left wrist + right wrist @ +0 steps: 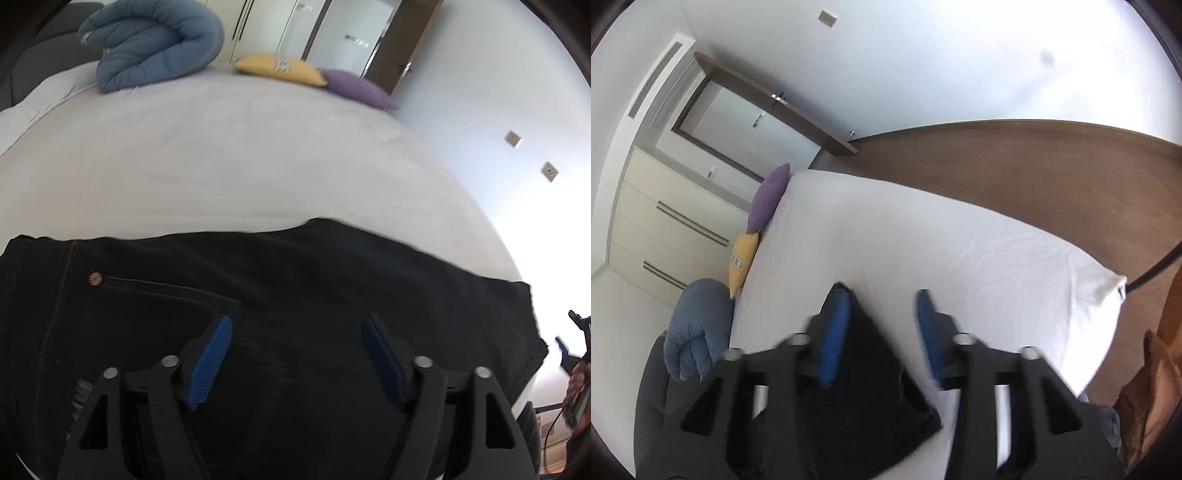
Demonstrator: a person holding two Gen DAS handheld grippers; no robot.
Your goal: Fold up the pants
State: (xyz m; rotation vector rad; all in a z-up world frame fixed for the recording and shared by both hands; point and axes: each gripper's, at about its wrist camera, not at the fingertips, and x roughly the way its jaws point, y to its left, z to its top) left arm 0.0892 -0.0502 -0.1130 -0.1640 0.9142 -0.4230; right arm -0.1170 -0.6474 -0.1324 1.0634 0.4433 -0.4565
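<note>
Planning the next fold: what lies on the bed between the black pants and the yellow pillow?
Only bare white bed sheet separates the black denim pants from the yellow pillow, seen in the left wrist view.

Ahead of the left tongs [297, 334], the bed [229, 155] lay bare beyond the black pants [295, 280]. At its far edge stood a blue duvet [155, 48], yellow cushion [280, 68] and purple cushion [358, 88]. Right of the right tongs [882, 314], sheet and floor [1034, 173] were unobstructed.
</note>
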